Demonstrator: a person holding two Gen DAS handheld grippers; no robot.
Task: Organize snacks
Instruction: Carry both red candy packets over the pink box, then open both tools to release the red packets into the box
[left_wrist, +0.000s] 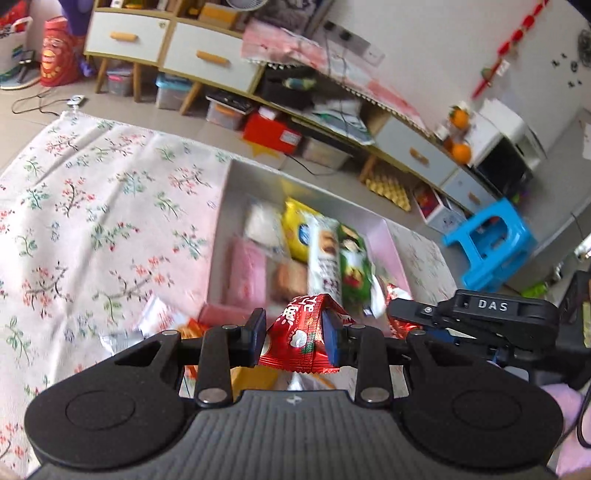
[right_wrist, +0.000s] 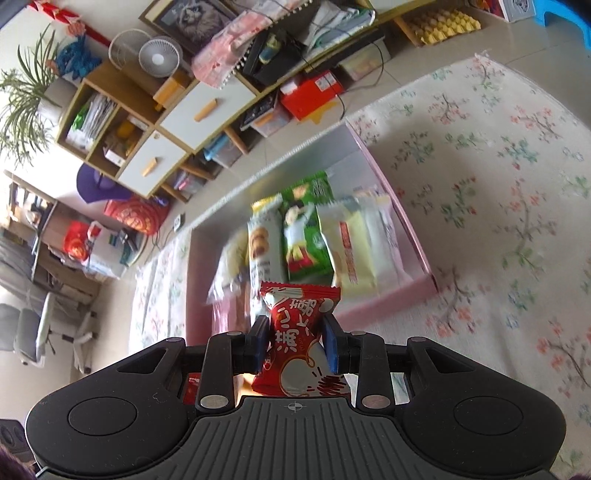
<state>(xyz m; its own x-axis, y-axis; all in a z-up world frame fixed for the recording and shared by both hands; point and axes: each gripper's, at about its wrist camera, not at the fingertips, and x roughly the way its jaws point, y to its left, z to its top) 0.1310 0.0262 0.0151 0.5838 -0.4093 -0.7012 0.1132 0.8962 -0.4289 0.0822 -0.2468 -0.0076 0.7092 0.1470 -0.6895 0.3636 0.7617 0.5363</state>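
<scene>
My left gripper (left_wrist: 294, 334) is shut on a red snack packet (left_wrist: 301, 341), held above the near edge of a pink box (left_wrist: 236, 192). The box holds several snacks: a pink pack (left_wrist: 248, 275), a yellow bag (left_wrist: 297, 230), a white biscuit pack (left_wrist: 325, 258) and a green bag (left_wrist: 354, 269). The right gripper's black body (left_wrist: 495, 314) shows at the right of the left wrist view. My right gripper (right_wrist: 294, 339) is shut on another red snack packet (right_wrist: 299, 325), just short of the same pink box (right_wrist: 413, 243), where a green bag (right_wrist: 304, 232) and pale packs (right_wrist: 354, 243) lie.
The box rests on a floral cloth (left_wrist: 92, 206) spread on the floor, with loose wrappers (left_wrist: 159, 325) near its front left corner. Low cabinets (left_wrist: 207, 55) with storage bins line the far wall. A blue plastic stool (left_wrist: 491, 240) stands to the right.
</scene>
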